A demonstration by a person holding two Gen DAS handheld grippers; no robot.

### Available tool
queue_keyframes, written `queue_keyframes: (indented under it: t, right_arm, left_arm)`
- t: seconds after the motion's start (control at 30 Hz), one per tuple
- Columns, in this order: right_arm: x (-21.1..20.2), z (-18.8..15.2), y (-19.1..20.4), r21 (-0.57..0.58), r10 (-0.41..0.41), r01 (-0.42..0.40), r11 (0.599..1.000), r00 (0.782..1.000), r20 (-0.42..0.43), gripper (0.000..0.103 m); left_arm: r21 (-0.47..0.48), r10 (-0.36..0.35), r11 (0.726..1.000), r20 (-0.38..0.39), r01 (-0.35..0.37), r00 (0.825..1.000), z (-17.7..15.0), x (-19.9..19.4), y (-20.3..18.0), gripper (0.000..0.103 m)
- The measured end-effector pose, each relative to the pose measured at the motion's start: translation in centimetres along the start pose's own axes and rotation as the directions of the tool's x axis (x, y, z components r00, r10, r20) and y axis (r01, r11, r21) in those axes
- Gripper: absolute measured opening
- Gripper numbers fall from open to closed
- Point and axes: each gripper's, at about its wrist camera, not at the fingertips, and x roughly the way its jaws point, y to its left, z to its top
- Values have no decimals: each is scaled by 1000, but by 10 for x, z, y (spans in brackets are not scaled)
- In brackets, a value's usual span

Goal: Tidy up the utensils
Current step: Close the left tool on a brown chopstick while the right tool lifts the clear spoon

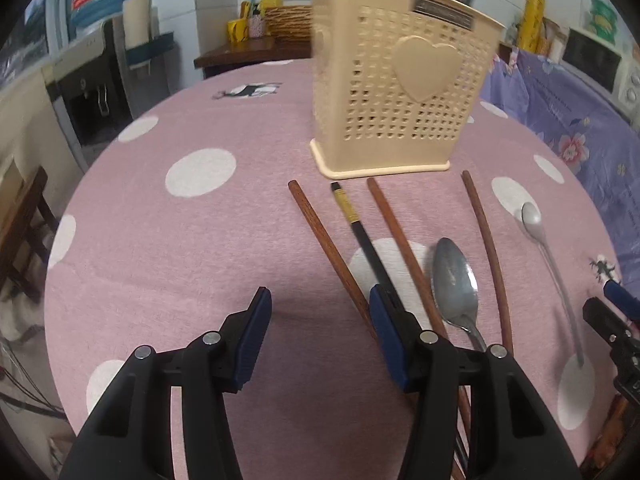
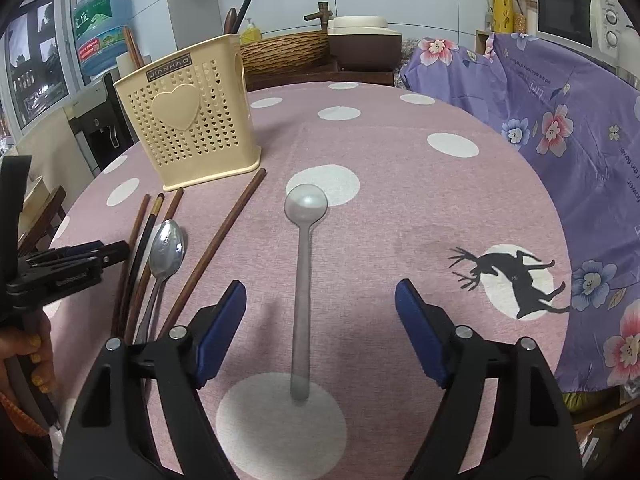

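Six utensils are left on the table (image 2: 400, 184) before the holder (image 1: 396, 80) | few stowed | left gripper (image 1: 318, 340) part-open, empty | right gripper (image 2: 320, 336) spread wide over clear spoon (image 2: 304, 272), ungripped

Black plastic tongs (image 2: 320, 312) with blue pads, silver rivets.
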Motion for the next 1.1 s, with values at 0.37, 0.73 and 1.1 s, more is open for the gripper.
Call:
queue_keyframes:
  t: [0.37, 0.73, 1.1]
  right_arm:
    - [27, 40, 13, -100, -2, -3, 995, 999, -51, 78]
    - [77, 51, 17, -50, 4, -13, 999, 986, -165, 60]
    - [93, 62, 27, -89, -64, 52, 995, 989, -137, 37]
  left_arm:
    - [-51, 16, 999, 36, -14, 999, 18, -1, 13, 51]
    - [-86, 17, 996, 26, -15, 1000, 24, 8, 17, 51]
    - [-89, 28, 996, 5, -28, 1000, 36, 20, 12, 49]
